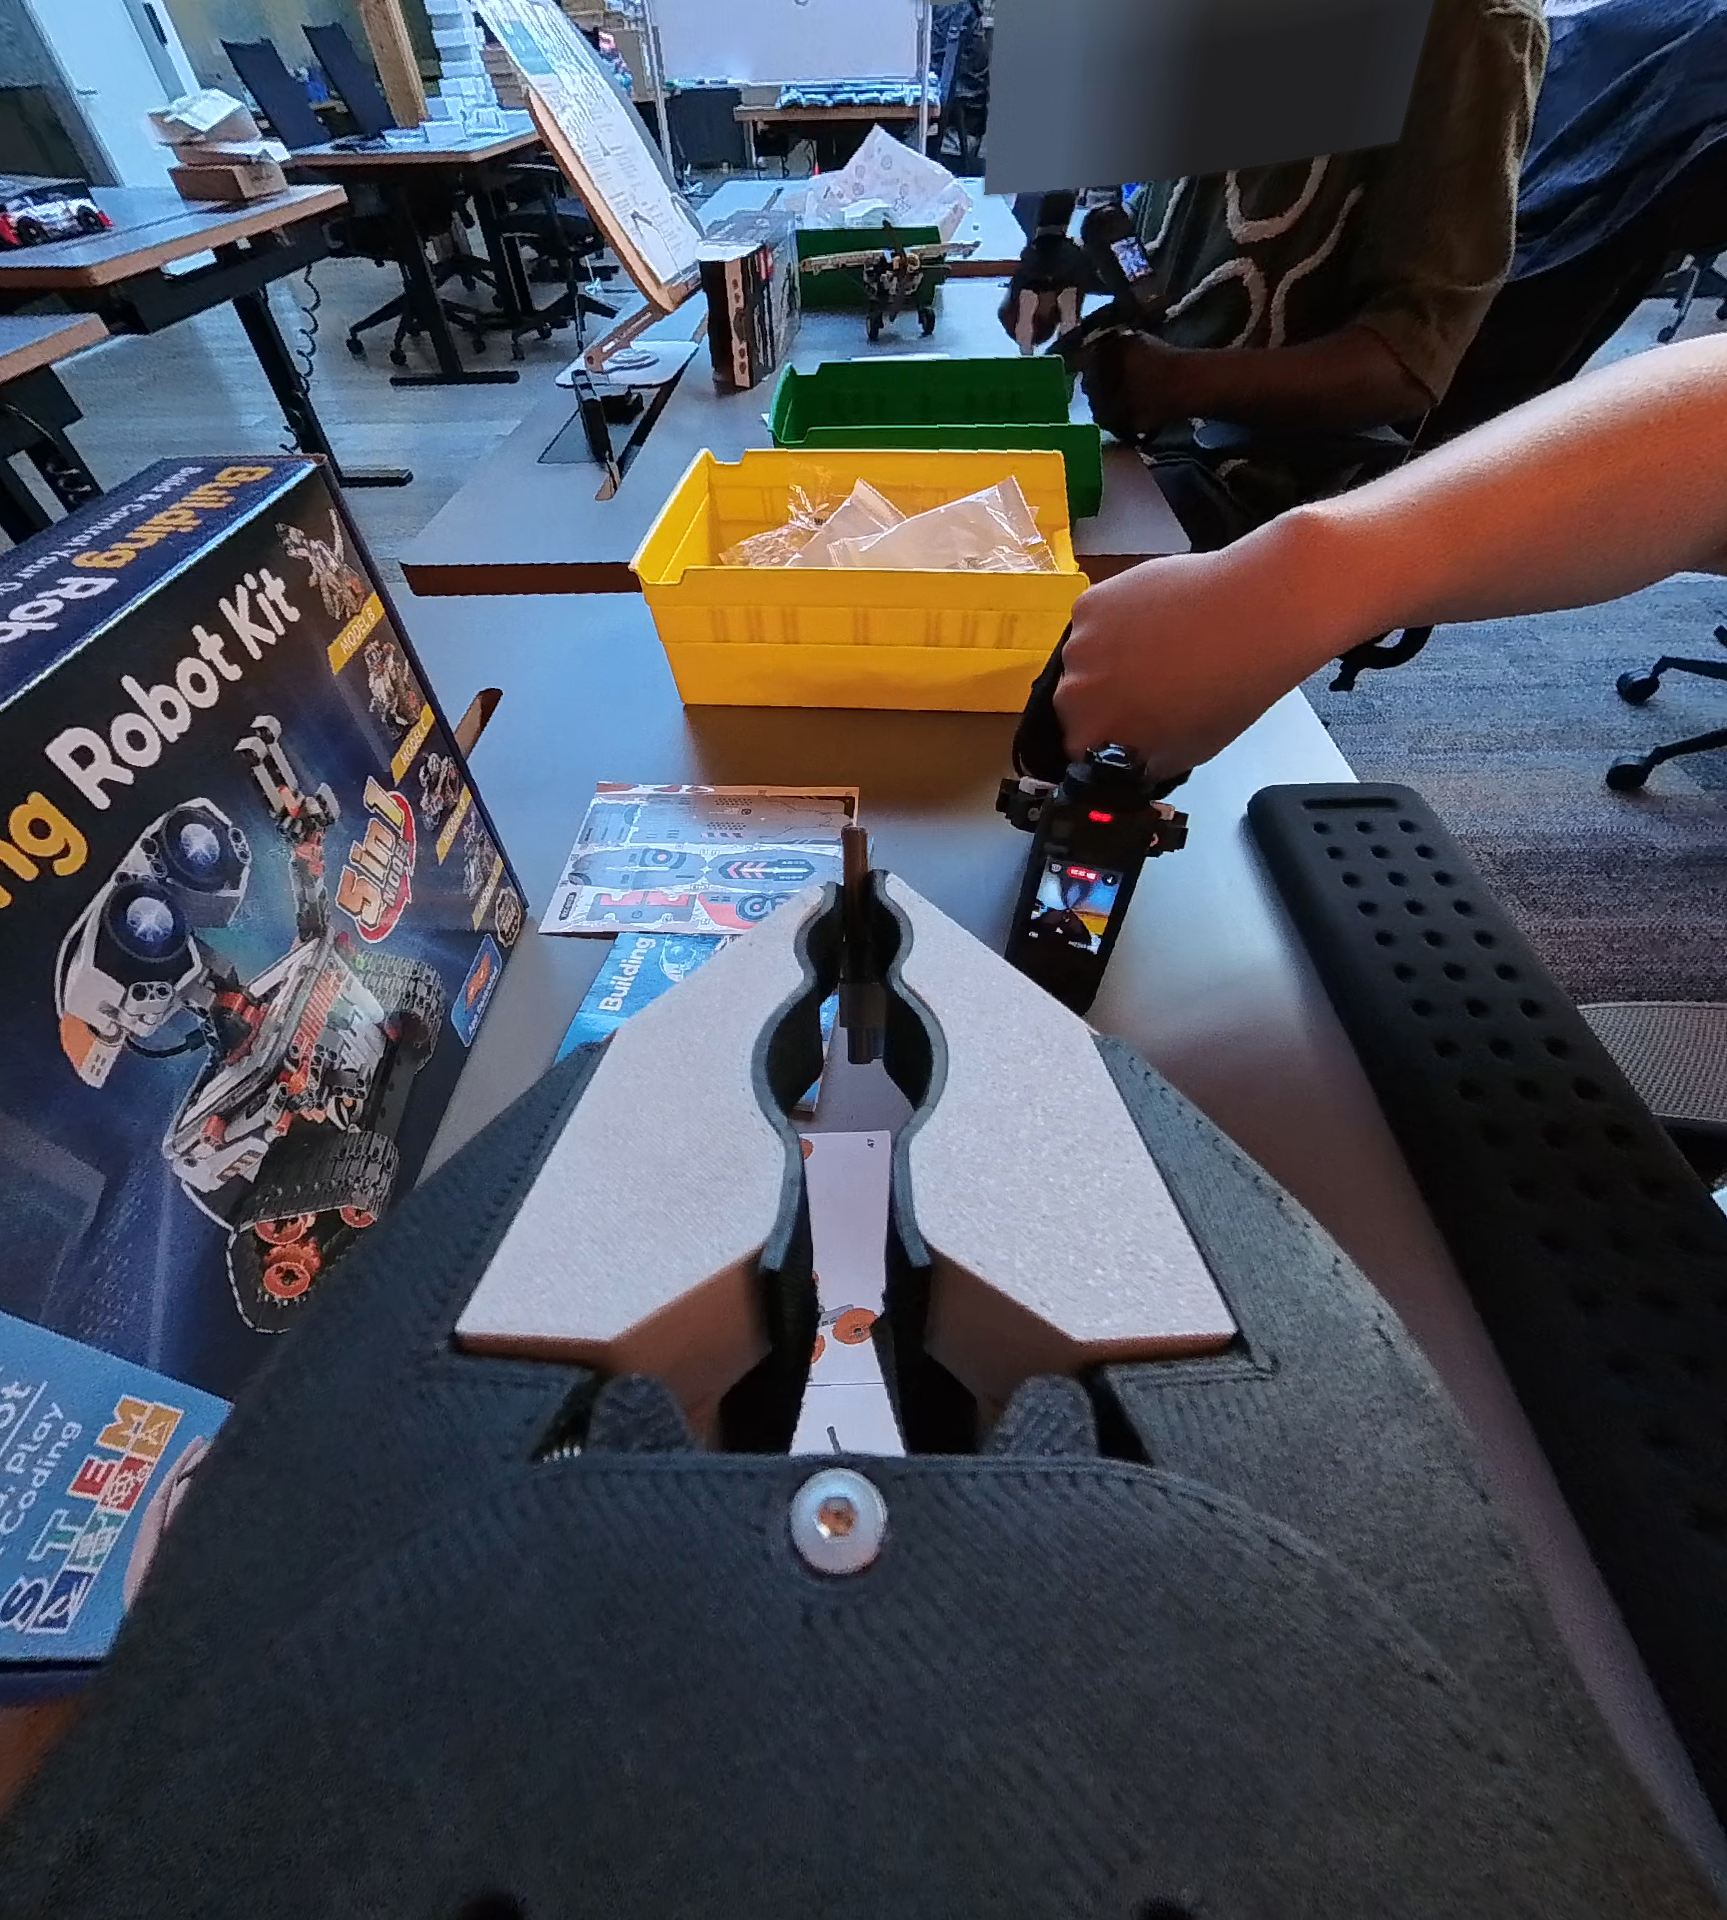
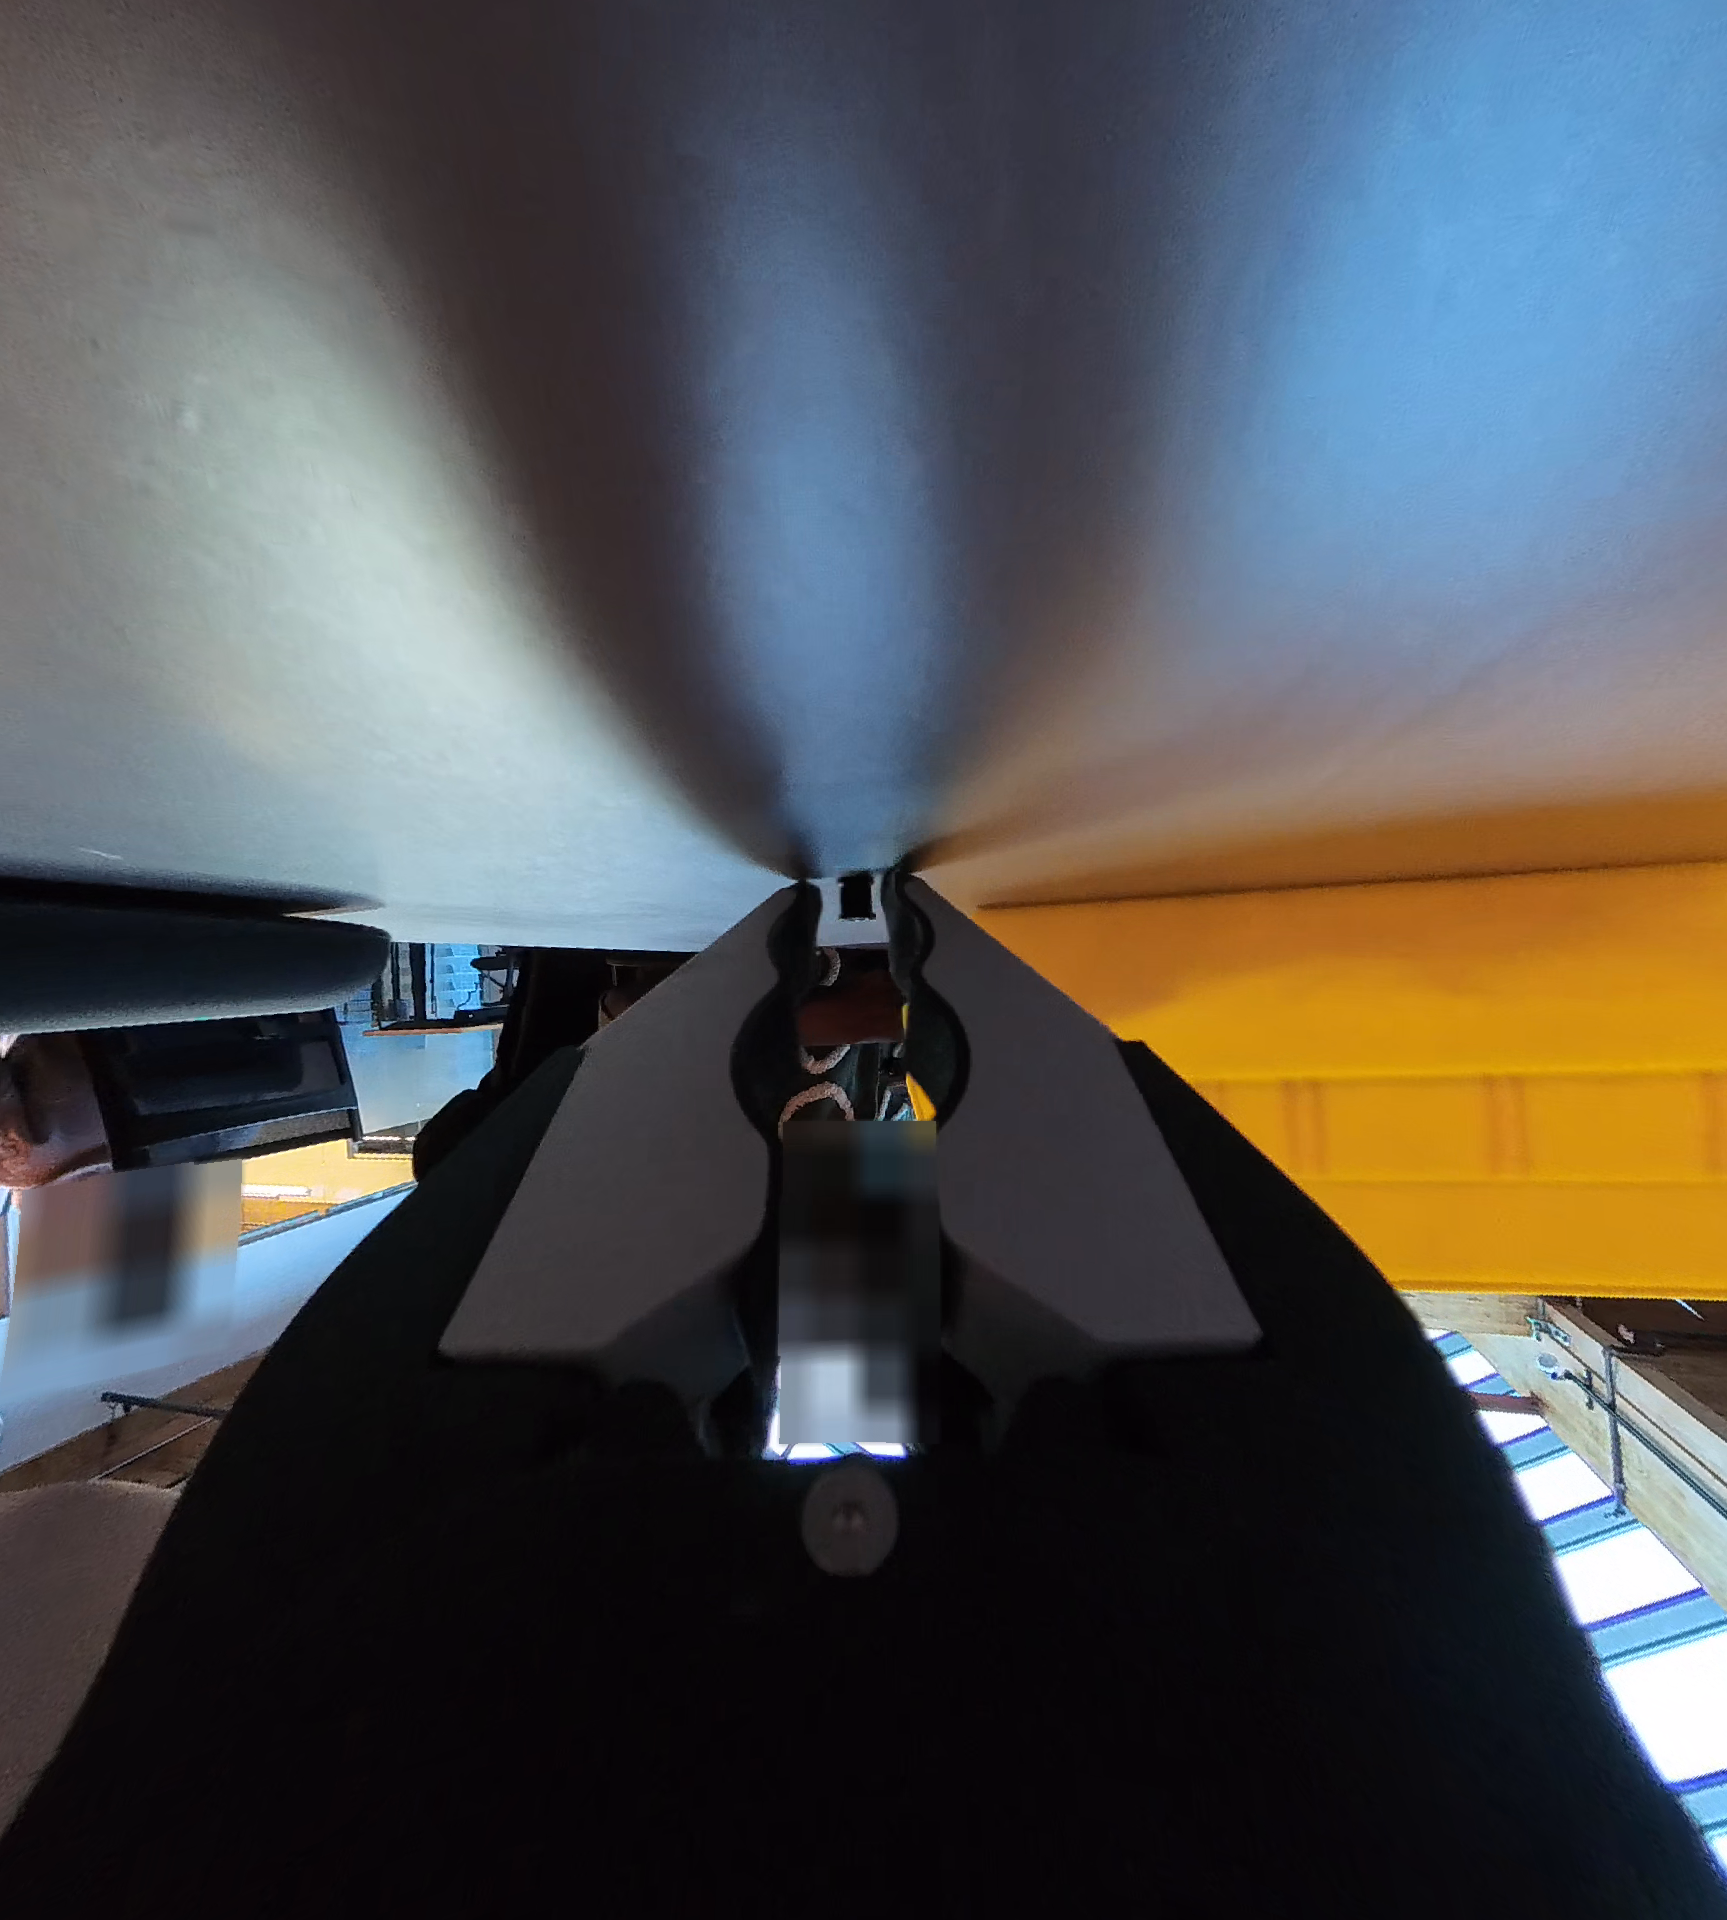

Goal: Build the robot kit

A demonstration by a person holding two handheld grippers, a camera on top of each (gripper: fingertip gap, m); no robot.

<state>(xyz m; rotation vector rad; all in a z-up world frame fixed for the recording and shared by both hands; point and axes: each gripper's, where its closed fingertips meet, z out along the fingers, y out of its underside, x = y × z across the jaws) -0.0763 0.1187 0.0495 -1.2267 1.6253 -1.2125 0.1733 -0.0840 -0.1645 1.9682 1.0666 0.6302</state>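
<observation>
The right gripper [image 2: 854, 902] presses its tips against the grey table [image 2: 423, 520], jaws nearly closed around a small black piece [image 2: 854, 896]. A yellow bin [image 2: 1461, 1091] sits just right.

Your left wrist camera looks forward along its claw [image 1: 857, 914] from above the grey desk [image 1: 568, 675], facing the yellow plastic bin [image 1: 859, 634]. Your right wrist camera is rolled upside down, pressed close to the desk [image 2: 319, 468]. Both views share that bin [image 2: 1410, 1091] and desk.
</observation>
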